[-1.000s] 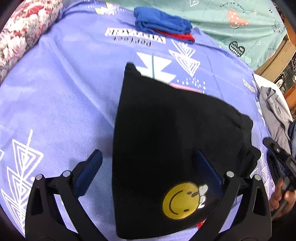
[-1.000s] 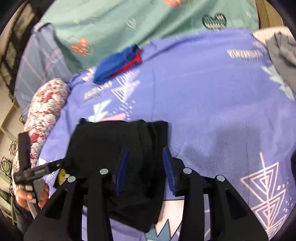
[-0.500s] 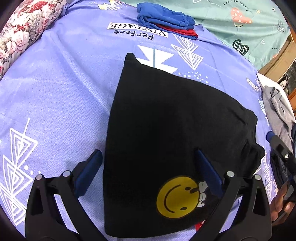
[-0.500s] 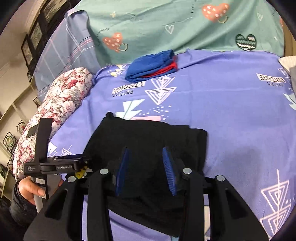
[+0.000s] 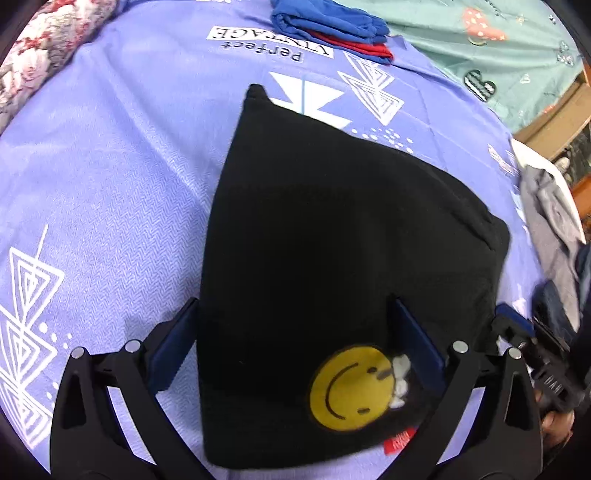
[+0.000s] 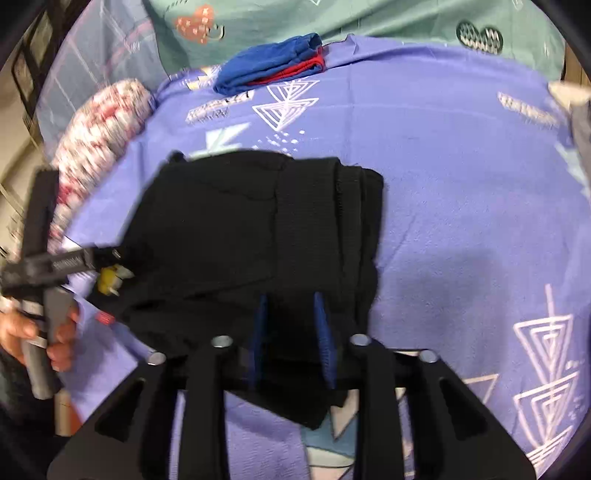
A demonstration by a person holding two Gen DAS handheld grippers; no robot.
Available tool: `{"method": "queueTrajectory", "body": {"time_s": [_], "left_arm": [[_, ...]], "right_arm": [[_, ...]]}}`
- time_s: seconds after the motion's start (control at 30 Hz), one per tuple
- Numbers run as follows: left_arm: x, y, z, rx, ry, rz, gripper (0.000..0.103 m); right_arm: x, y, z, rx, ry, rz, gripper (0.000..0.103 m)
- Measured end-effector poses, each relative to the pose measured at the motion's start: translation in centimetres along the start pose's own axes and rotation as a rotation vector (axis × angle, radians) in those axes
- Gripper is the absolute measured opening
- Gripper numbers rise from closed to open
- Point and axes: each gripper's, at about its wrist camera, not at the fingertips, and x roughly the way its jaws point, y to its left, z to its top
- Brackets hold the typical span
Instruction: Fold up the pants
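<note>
The purple bedsheet [image 5: 110,177] carries the black pants [image 5: 332,258], folded into a compact bundle at its middle, with a blue-and-red folded stack [image 5: 332,26] well beyond. The left hand-held gripper [image 5: 295,354] hangs wide open over the smiley-patch end, while the right hand-held gripper [image 6: 291,332] sits narrowly parted at the layered edge (whether it pinches cloth I cannot tell). Judging risk: a shallow pinch could catch only the top layer and spill the fold; compared with half a second ago, the right gripper has dropped closer.
</note>
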Motion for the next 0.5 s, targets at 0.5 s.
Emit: {"method": "queueTrajectory", "body": {"time_s": [0.5], "left_arm": [[1.0, 3.5, 2.5, -0.052, 0.158, -0.265, 0.101]], "right_arm": [[1.7, -7.5, 1.3, 0.347, 0.049, 0.291, 0.073]]}}
